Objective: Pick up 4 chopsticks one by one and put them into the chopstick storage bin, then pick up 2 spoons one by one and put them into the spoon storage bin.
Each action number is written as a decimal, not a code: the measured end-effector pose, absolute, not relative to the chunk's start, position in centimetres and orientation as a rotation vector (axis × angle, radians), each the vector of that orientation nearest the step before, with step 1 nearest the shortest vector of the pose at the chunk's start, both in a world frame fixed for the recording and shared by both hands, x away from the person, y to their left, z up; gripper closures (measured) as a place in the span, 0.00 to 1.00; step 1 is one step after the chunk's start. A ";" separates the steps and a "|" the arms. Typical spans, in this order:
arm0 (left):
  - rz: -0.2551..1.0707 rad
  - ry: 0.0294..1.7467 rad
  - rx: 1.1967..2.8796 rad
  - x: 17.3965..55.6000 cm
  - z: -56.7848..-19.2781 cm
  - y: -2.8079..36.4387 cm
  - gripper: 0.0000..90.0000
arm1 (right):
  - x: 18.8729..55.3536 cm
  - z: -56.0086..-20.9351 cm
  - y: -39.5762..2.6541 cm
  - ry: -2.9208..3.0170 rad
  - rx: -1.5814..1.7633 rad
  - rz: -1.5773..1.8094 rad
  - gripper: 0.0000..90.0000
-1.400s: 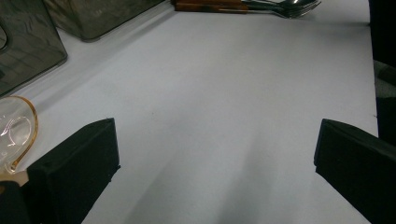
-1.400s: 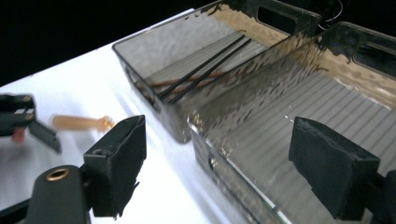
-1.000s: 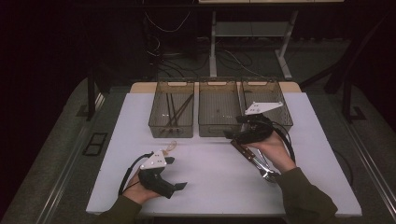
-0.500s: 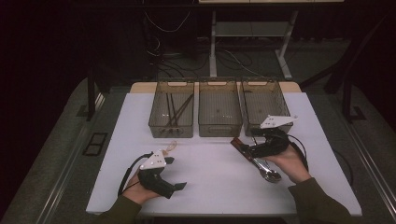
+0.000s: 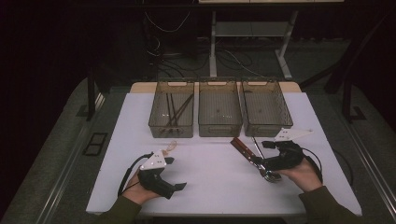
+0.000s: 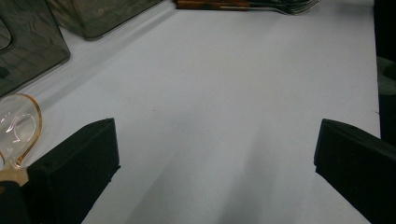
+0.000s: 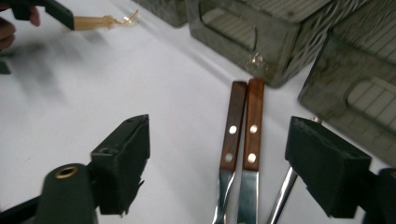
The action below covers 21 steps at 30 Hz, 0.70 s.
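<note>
We're on the pickup of the wooden-handled cutlery [image 7: 243, 135], which lies flat on the table [image 5: 210, 177] just in front of the right-hand bin [image 5: 266, 109], handles toward the bin. Right gripper [image 7: 224, 163] hovers low over it, fingers spread wide with both wooden handles between them, pads not touching. Its jaws have just been closing a little, with nothing pinched yet.

Left gripper [image 5: 161, 177] sits well to the left of the cutlery, fingers spread, nothing between them; a clear spoon with a gold rim [image 6: 16, 128] lies just beside its left finger.

To do it well:
- Pick one piece, not both. The two handles lie side by side and touching, so a wide close grabs the pair.
- Come in across a wooden handle, near the rivets, not on the slick metal blade.
- Get the pads down to table level before closing; the pieces are flat and thin.
- Watch the thin metal rod [image 7: 280, 196] by the right finger, as it could get caught too.

Hard to read:
- Business ends of the cutlery are cut off in the right gripper view and covered by the gripper in the high view, so we can't say knife or fork.
- Contents of the left-hand bin [image 5: 172, 112] are dim; they look like long dark sticks.
</note>
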<state>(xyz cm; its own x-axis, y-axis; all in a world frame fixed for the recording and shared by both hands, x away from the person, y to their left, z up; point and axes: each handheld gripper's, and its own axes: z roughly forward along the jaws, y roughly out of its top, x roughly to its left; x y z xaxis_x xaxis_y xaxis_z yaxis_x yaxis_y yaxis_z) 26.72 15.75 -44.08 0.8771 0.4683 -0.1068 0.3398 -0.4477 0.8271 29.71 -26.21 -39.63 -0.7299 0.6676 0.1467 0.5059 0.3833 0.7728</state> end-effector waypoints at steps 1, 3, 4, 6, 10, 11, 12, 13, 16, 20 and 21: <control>0.169 0.586 2.079 26.7 -44.1 15.8 0.00 | 29.5 -39.8 -26.4 2.454 1.059 1.267 0.26; 0.170 0.587 2.079 26.7 -44.1 15.8 0.00 | 29.0 -40.1 -26.8 2.464 1.074 1.266 0.29; 0.171 0.587 2.079 26.7 -44.0 15.8 0.00 | 28.8 -40.2 -27.0 2.469 1.078 1.266 0.32; 0.173 0.586 2.082 26.7 -44.0 15.8 0.00 | 28.4 -40.4 -27.3 2.482 1.085 1.249 0.42; 0.173 0.585 2.083 26.8 -44.0 15.9 0.00 | 27.6 -40.9 -27.9 2.509 1.097 1.222 0.65; 0.173 0.585 2.082 26.7 -44.0 15.8 0.00 | 27.4 -41.1 -28.0 2.512 1.107 1.212 0.71; 0.173 0.582 2.083 26.7 -44.0 15.9 0.00 | 27.3 -41.2 -28.2 2.515 1.116 1.196 0.76; 0.172 0.584 2.082 26.7 -44.1 15.9 0.00 | 27.2 -41.4 -28.3 2.525 1.122 1.183 0.80; 0.175 0.584 2.079 26.7 -44.1 15.9 0.00 | 26.8 -41.9 -28.6 2.544 1.142 1.137 0.91; 0.175 0.585 2.082 26.8 -44.1 15.8 0.00 | 26.3 -42.3 -28.5 2.571 1.139 1.099 0.99; 0.175 0.584 2.084 26.7 -44.1 15.7 0.00 | 26.3 -42.4 -28.5 2.582 1.130 1.087 1.00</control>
